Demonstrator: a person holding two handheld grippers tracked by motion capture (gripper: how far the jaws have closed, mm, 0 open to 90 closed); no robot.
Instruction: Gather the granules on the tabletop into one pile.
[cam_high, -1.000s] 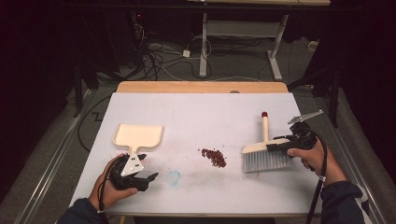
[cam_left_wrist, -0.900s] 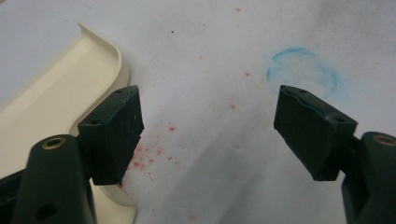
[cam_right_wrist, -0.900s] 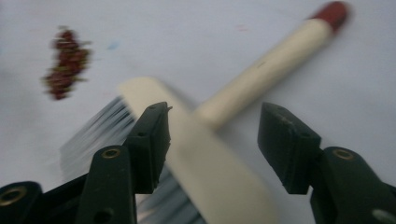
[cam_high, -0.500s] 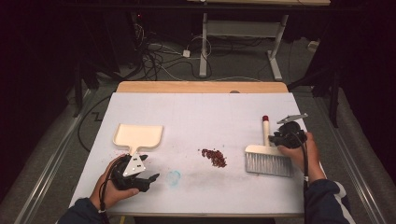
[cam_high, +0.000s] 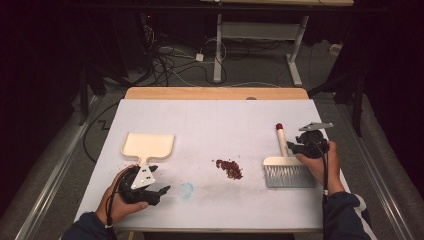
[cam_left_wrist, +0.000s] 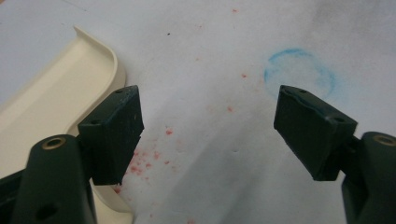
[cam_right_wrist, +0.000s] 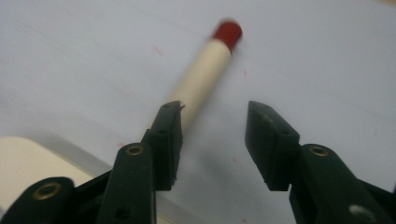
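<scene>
A cream dustpan (cam_high: 148, 145) lies flat at the table's left, its handle pointing toward me. My left gripper (cam_high: 162, 192) rests just in front of that handle, open and holding nothing; in the left gripper view (cam_left_wrist: 210, 126) the dustpan (cam_left_wrist: 51, 98) sits beside the left jaw. A small pile of red crumbs (cam_high: 229, 168) lies mid-table. At the right, a hand brush (cam_high: 289, 172) with grey bristles and a red-tipped cream handle (cam_right_wrist: 205, 70) lies on the table. My right gripper (cam_high: 293, 146) (cam_right_wrist: 212, 135) is open; the handle lies beside its left jaw, outside the gap.
A faint blue ring (cam_high: 186, 190) (cam_left_wrist: 299, 77) is drawn on the white table cover (cam_high: 215, 120) near my left gripper. Red specks are scattered around it. A wooden strip (cam_high: 215, 93) runs along the far edge. Cables and desk legs stand on the floor beyond.
The brush went from held and tilted to lying flat on the table, handle pointing away. My right gripper opened and let go of the handle. The left gripper stayed put.
</scene>
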